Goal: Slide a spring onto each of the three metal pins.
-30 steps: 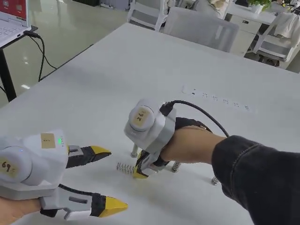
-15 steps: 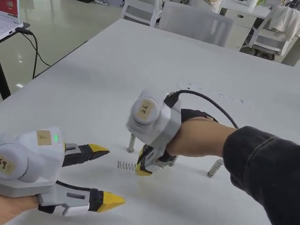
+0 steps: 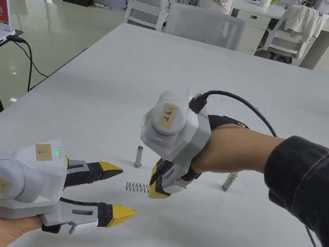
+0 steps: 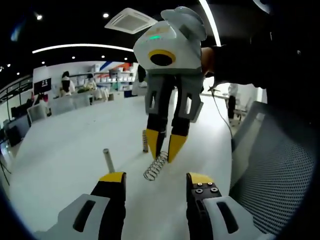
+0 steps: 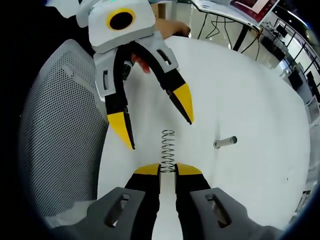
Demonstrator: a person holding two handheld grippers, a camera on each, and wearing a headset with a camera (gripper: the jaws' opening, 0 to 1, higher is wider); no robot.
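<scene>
Spring lies flat on the white table just below centre of the head view, and your right gripper pinches one end between nearly closed fingers. Your left gripper sits lower left, fingers spread wide and holding nothing. A bare pin stands upright just above the spring.

I was looking in on an open-plan office. The white bench stood on a glossy pale floor, with grey mesh chairs at its far side and more white desks beyond. A laptop sat on a side stand, and a cable trailed down from it. Overhead were a ceiling air-conditioning cassette and long strip lights.
</scene>
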